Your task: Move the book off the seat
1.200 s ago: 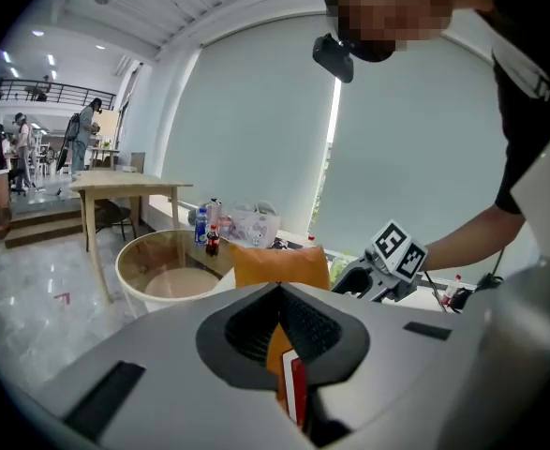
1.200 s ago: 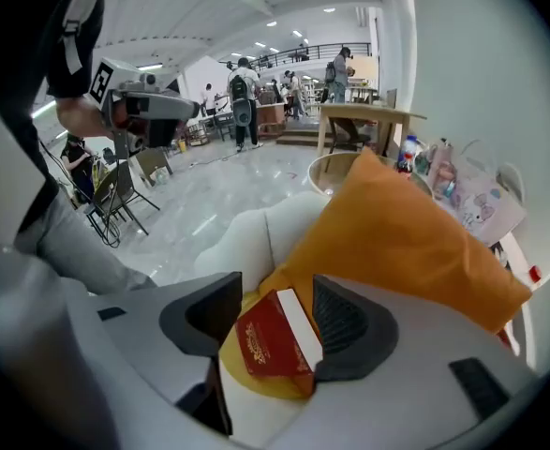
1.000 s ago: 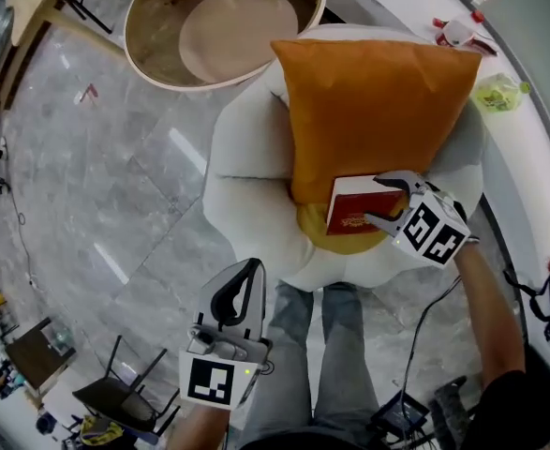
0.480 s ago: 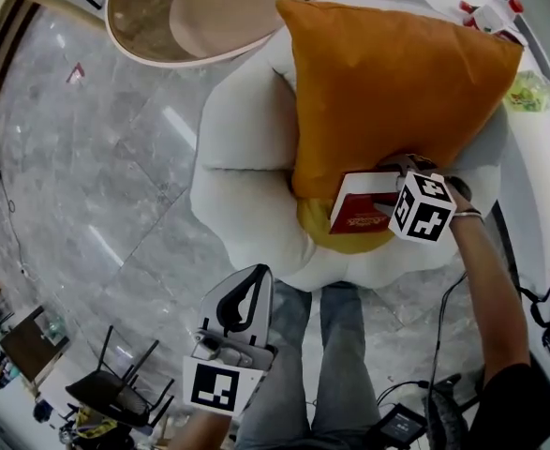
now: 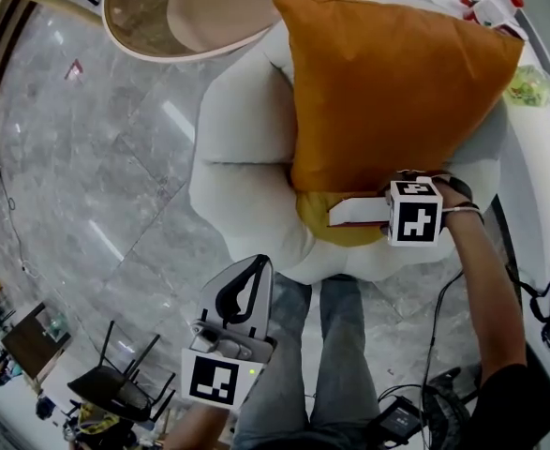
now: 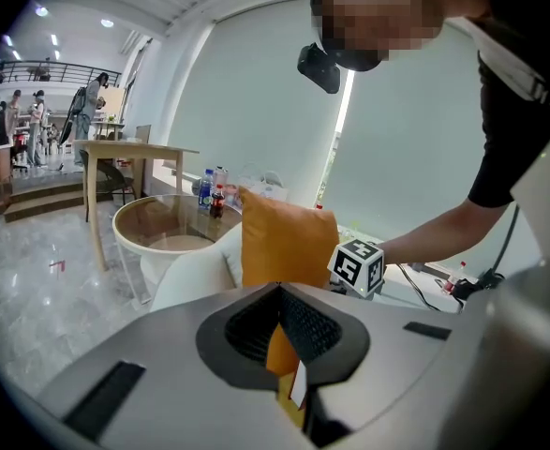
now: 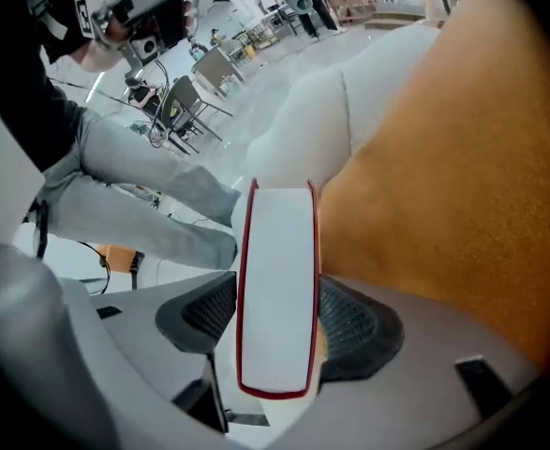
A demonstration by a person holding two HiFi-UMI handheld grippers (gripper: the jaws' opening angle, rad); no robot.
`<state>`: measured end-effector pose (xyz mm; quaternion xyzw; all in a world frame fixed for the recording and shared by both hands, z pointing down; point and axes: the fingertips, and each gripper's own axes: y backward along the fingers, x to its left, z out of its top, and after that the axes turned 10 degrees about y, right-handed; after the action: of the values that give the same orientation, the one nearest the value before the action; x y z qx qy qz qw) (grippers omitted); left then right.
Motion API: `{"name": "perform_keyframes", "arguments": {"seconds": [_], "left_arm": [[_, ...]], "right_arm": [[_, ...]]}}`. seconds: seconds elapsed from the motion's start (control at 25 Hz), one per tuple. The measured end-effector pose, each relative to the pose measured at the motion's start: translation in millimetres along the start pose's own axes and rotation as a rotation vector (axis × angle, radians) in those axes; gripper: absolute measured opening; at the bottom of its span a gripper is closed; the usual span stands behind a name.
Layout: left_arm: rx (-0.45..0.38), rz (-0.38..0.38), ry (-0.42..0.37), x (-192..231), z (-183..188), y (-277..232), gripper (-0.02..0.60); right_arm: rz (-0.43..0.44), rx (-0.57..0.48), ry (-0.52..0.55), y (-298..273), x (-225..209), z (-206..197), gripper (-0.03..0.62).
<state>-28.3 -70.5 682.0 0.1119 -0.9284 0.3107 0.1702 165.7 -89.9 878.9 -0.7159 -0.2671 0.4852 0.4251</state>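
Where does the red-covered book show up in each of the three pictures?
Head view: the red-covered book lies right of centre, just below the big orange fabric cushion.
Left gripper view: only a pale sliver low in the centre, probably its page edge.
Right gripper view: dead centre, white page edge toward the camera.
Shared landmark: the orange cushion.

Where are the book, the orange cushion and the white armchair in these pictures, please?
book [image 7: 276, 289]: right gripper view, white page edge.
orange cushion [image 5: 396, 92]: head view, middle of its face.
white armchair [image 5: 242, 148]: head view, bare padded arm.
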Motion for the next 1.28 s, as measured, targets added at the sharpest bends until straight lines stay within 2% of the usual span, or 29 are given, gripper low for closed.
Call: {"name": "perform_keyframes", "arguments": {"seconds": [0.12, 0.16, 0.28, 0.36, 0.52, 0.64, 0.84, 1.08, 1.28], "left_arm": [[-0.002, -0.020, 0.003, -9, 1, -2, 0.008], [-0.002, -0.024, 0.002, -11, 1, -3, 0.008], [-0.005, -0.026, 0.006, -13, -2, -1, 0.009], [-0.003, -0.021, 0.004, -14, -5, 2, 0.008], [0.012, -0.019, -0.016, -16, -7, 12, 0.008], [0.007, -0.013, -0.039, -14, 4, 18, 0.009], [-0.045, -0.012, -0.029, -34, 22, 41, 0.009], [-0.072, -0.041, -0.070, -75, 52, 61, 0.008], [-0.129, -0.048, -0.100, -110, 90, 85, 0.008]], "right_arm": [[0.006, 0.040, 0.005, -25, 13, -5, 0.282], [-0.021, 0.038, 0.008, -32, 14, -6, 0.288], [-0.197, 0.000, 0.001, -43, 2, -3, 0.258], [-0.257, 0.014, -0.008, -52, 2, -4, 0.258], [-0.279, 0.086, -0.028, -63, 8, -6, 0.258], [-0.296, 0.098, -0.015, -59, 3, -6, 0.245], [-0.354, 0.114, 0.007, -29, 30, -3, 0.242], [-0.468, 0.006, -0.031, 55, 59, -3, 0.242], [-0.578, -0.113, -0.047, 139, 86, 3, 0.241]]}}
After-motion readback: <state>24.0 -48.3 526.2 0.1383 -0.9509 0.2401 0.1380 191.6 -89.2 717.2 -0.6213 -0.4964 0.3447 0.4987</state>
